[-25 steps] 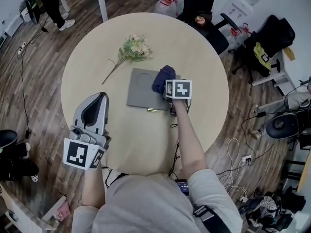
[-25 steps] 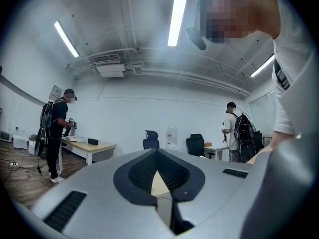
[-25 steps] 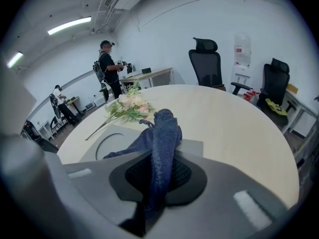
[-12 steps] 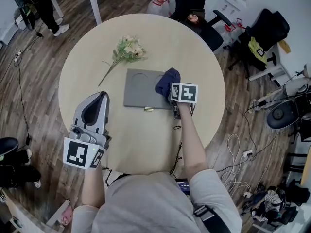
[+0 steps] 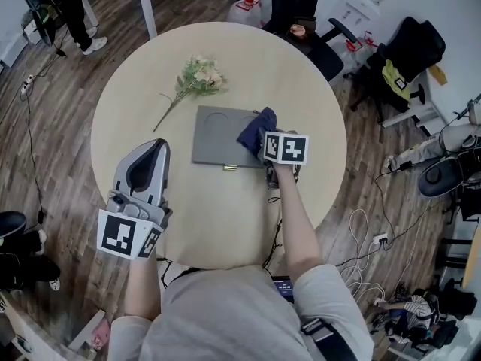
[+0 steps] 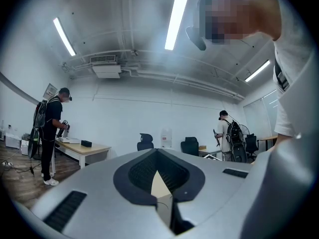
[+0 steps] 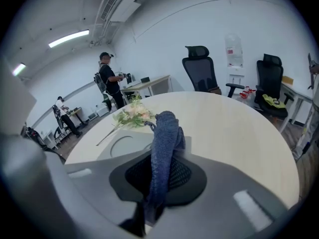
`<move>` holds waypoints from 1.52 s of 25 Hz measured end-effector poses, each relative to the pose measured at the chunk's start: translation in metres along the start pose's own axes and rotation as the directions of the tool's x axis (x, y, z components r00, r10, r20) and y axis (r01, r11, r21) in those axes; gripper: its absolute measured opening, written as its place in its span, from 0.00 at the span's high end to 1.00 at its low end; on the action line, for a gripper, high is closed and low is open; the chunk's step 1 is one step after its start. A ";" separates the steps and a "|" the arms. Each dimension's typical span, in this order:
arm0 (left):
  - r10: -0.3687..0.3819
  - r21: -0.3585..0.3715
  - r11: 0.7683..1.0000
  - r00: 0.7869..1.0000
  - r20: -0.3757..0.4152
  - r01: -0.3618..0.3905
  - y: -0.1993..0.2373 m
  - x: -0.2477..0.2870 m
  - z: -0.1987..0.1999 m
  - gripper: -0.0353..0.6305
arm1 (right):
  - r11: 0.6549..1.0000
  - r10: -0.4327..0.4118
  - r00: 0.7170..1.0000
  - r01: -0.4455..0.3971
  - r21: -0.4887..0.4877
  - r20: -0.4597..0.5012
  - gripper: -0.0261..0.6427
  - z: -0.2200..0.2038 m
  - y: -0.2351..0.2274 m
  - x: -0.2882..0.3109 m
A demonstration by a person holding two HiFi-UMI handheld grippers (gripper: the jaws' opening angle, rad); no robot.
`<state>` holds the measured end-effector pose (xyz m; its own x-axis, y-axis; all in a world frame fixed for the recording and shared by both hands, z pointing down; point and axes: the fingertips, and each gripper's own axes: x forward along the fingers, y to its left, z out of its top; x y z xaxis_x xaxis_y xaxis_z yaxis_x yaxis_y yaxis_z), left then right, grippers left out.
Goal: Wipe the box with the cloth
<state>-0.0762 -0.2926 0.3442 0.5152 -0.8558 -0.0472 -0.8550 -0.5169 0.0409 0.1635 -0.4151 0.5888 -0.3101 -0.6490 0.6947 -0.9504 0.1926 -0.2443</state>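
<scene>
A flat grey box (image 5: 219, 146) with a round recess in its lid lies in the middle of the round table (image 5: 165, 51). My right gripper (image 5: 261, 143) is at the box's right edge, shut on a dark blue cloth (image 5: 255, 128) that bunches over that end of the lid. In the right gripper view the cloth (image 7: 164, 138) stands up between the jaws, with the box (image 7: 119, 144) just beyond it. My left gripper (image 5: 152, 150) hovers at the table's near-left edge, shut and holding nothing, well apart from the box. Its view points up at the room.
A sprig of pale artificial flowers (image 5: 197, 77) lies on the table behind the box. Office chairs (image 5: 304, 10) stand beyond the far right rim. Cables (image 5: 368, 232) trail on the wooden floor at the right. A person (image 7: 110, 78) stands by a distant desk.
My right gripper has drawn the cloth rightwards across the lid, from about its middle to the box's right edge. The left gripper has stayed where it was.
</scene>
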 end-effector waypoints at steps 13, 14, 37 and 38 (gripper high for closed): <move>0.058 0.000 0.998 0.998 0.010 -0.058 0.019 -0.029 0.003 0.94 | 0.918 0.396 0.917 -0.396 -0.017 0.038 0.89 0.011 0.175 -0.008; 0.066 -0.001 0.998 0.998 0.010 -0.066 0.022 -0.032 0.003 0.94 | 0.916 0.402 0.916 -0.402 -0.008 0.019 0.89 0.005 0.180 -0.003; 0.080 -0.002 0.997 0.997 0.006 -0.080 0.025 -0.031 0.004 0.94 | 0.984 0.159 0.982 -0.166 -0.063 -0.099 0.89 -0.044 0.109 0.039; 0.075 -0.002 0.997 0.997 0.005 -0.075 0.022 -0.029 0.004 0.94 | 0.986 0.154 0.983 -0.160 -0.056 -0.095 0.89 -0.044 0.104 0.037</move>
<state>-0.1106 -0.2793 0.3427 0.4492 -0.8921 -0.0493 -0.8912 -0.4513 0.0462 0.0525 -0.3867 0.6191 -0.4539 -0.5389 0.7096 -0.8884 0.3347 -0.3141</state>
